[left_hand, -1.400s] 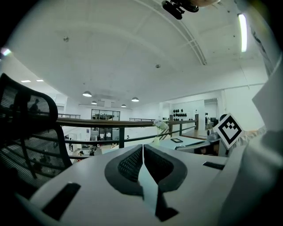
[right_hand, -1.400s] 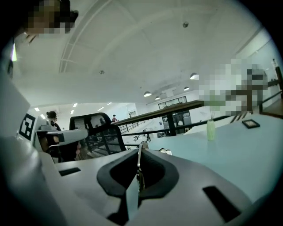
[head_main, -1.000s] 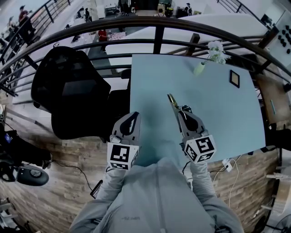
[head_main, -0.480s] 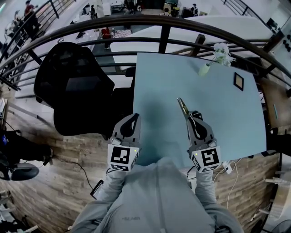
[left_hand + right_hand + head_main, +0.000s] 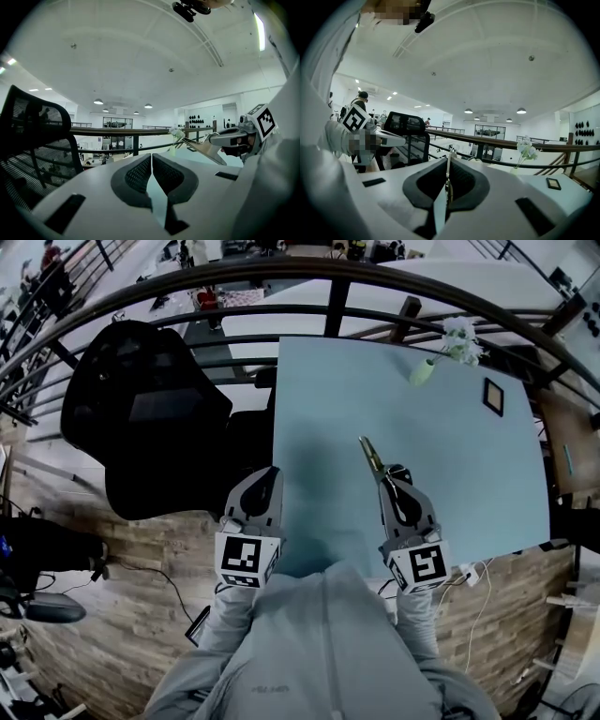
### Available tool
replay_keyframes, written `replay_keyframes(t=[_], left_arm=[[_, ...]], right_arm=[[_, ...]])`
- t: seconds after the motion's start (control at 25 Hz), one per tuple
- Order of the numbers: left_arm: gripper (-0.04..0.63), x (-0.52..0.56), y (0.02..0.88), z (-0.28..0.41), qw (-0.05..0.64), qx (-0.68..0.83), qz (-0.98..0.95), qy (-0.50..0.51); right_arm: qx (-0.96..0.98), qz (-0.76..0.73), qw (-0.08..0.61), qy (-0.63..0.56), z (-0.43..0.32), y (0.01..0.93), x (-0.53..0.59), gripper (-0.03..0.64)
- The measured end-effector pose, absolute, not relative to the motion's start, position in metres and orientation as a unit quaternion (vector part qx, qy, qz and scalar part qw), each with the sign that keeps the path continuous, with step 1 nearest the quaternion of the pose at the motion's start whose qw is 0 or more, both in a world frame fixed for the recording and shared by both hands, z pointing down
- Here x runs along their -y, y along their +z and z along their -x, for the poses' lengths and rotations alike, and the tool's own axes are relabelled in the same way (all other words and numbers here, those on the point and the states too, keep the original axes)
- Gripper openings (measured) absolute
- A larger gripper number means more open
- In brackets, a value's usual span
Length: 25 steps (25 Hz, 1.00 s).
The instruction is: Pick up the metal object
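The metal object [image 5: 371,454] is a thin flat strip with a brassy tip. It sticks out forward from my right gripper [image 5: 389,474], which is shut on it over the light blue table [image 5: 469,465]. In the right gripper view the metal object [image 5: 448,164] stands edge-on between the pads of that gripper [image 5: 447,180]. The left gripper view shows the metal object [image 5: 201,146] held in the air off the table. My left gripper [image 5: 267,479] hangs at the table's left edge, and its pads [image 5: 140,171] meet with nothing between them.
A black mesh office chair [image 5: 150,418] stands left of the table. At the far right corner are a small vase of white flowers [image 5: 457,341] and a small dark framed square [image 5: 493,399]. A dark railing [image 5: 337,310] runs behind the table. Cables lie on the wooden floor [image 5: 473,582].
The right gripper, still shut on the metal object, has shifted a little to the right and nearer the person. The left gripper has hardly moved.
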<state>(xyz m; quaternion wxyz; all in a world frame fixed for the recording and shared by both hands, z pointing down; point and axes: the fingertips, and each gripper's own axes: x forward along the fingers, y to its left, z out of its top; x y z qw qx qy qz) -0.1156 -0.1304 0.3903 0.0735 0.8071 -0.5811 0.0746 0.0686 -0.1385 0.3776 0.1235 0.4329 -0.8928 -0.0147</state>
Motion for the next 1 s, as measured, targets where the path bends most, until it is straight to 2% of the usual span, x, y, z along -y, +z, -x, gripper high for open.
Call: replay_keyframes(t=[1.0], left_arm=[[0.031,0.1339,0.3951,0.1222,0.079,0.576,-0.810,0.071]], right_arm=[[0.888,-0.447,0.111,0.013,-0.0727,0.3845,0.1358,0.026]])
